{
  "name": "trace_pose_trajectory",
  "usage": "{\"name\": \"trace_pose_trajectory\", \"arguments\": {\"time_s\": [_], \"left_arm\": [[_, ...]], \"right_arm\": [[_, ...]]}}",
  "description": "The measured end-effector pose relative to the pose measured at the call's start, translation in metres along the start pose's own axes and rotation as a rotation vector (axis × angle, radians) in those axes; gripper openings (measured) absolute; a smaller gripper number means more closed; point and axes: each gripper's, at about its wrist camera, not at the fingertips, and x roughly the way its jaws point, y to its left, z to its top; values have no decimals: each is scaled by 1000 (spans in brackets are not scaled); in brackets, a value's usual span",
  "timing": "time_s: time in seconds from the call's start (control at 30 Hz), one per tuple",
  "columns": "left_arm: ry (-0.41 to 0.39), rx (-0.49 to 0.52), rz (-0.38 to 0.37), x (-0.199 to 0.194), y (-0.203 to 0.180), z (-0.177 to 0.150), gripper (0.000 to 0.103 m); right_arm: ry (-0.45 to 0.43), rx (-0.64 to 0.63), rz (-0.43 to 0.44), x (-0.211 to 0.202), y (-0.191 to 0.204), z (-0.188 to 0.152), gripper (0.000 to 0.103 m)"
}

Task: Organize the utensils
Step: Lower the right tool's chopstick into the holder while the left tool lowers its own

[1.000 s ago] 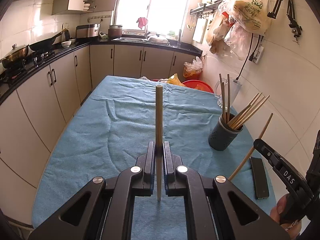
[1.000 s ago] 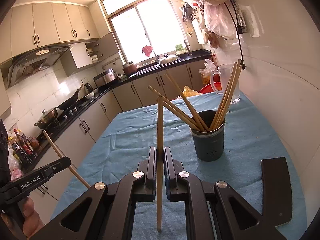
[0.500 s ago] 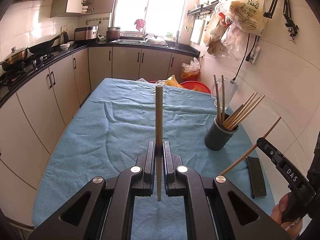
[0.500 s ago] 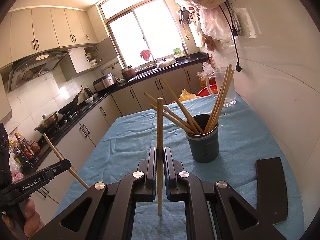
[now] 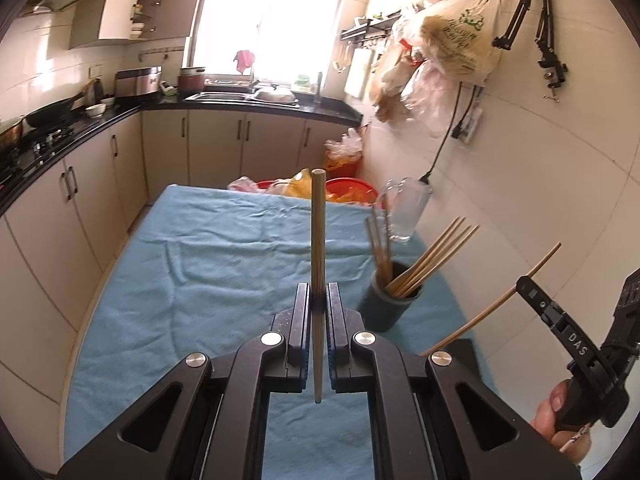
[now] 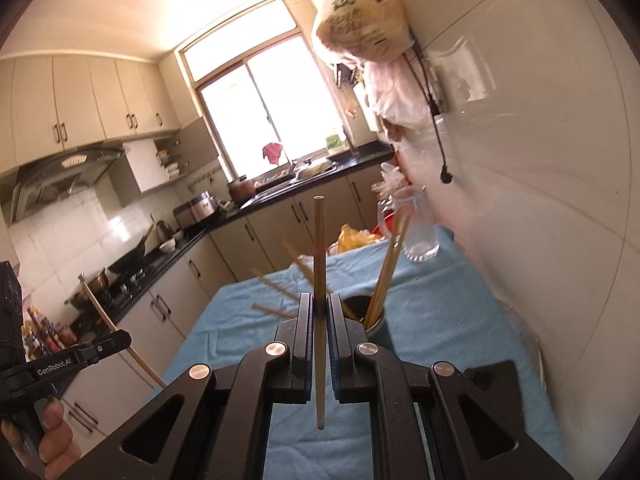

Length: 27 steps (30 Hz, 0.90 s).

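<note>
My left gripper (image 5: 318, 292) is shut on a wooden chopstick (image 5: 318, 240) that stands upright between its jaws, above the blue table cloth (image 5: 208, 272). My right gripper (image 6: 320, 302) is shut on another chopstick (image 6: 319, 264), also upright. A dark grey utensil holder (image 5: 386, 304) with several chopsticks stands on the cloth at the right; in the right wrist view the holder (image 6: 374, 320) sits just behind my right fingers. The right gripper also shows at the right edge of the left wrist view (image 5: 532, 292), with its chopstick (image 5: 496, 302) slanted.
A glass pitcher (image 5: 404, 210) stands behind the holder by the tiled wall. A black phone (image 6: 492, 380) lies on the cloth at the right. A red basin (image 5: 352, 190) and bags sit past the far table edge. Cabinets run along the left.
Both grippers have lifted and tilted upward, each still holding its chopstick. The right gripper has moved closer to the holder, which now lies partly behind its fingers.
</note>
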Motion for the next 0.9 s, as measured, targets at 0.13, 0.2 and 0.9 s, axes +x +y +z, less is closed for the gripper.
{"name": "trace_pose_trajectory", "arguments": {"time_s": [0.13,0.2,0.9], "left_arm": [[-19,16,-45,-8,-21,18,6],[-31,22,-74,-11,-33,28,6],[-23,53,-37,93,-108,90,6]], "right_arm": [[-28,14,-11,-3,-10,18,7],[-42,20,-12,-5,-14,26,7],[-88,7,-55,44,-34,90,7]]}}
